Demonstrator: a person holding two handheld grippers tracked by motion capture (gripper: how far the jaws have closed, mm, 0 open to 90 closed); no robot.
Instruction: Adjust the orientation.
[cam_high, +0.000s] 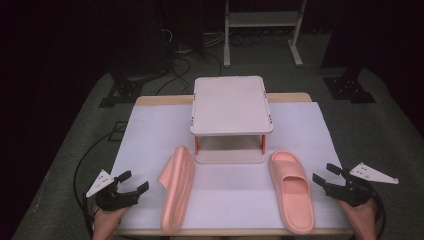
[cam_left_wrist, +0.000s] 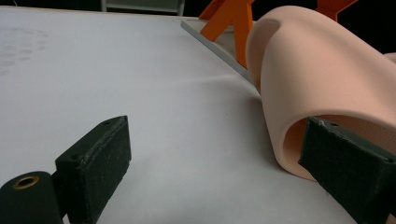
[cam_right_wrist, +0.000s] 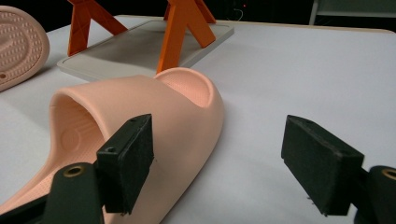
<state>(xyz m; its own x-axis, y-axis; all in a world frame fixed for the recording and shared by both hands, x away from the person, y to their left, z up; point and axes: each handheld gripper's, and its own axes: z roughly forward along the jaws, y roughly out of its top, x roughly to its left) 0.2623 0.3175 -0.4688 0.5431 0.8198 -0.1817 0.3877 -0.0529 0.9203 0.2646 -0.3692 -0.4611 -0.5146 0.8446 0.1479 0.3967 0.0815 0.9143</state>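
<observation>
While both tools sit idle at the bottom corners of the high view, the risks are all about the first grab

Left gripper (cam_high: 131, 185): jaws apart, nothing between them, lower left of the frame, just beside the left slipper (cam_high: 177, 189). That slipper lies tipped on its edge, sole facing right, strap toward the gripper. In the left gripper view the strap arch (cam_left_wrist: 317, 79) fills the right side, with one jaw pad close against its open end.

Right gripper (cam_high: 327, 176): jaws apart, empty, lower right, just beside the right slipper (cam_high: 291, 190), which lies flat, sole down, toe toward the top of the frame.

Small two-level rack (cam_high: 231, 105), orange legs, stands centre frame behind both slippers on the white table cover (cam_high: 305, 125).

Likely failure modes, my read:
- tipped slipper is unstable; a nudge from a jaw probably topples it flat before a grip lands
- foam looks soft, so a pinch on the strap may fold it and the slipper swings or slips out
- both heels lie near the bottom table edge (cam_high: 240, 233); a push that way could drop one off
- rack legs stand close to the toes; a sweep upward in frame may clip the rack's lower tray (cam_right_wrist: 140, 51)

Labels: no brand or readable text on anything. Tread dots on the left sole at upper left of the right gripper view, no lettering legible
</observation>
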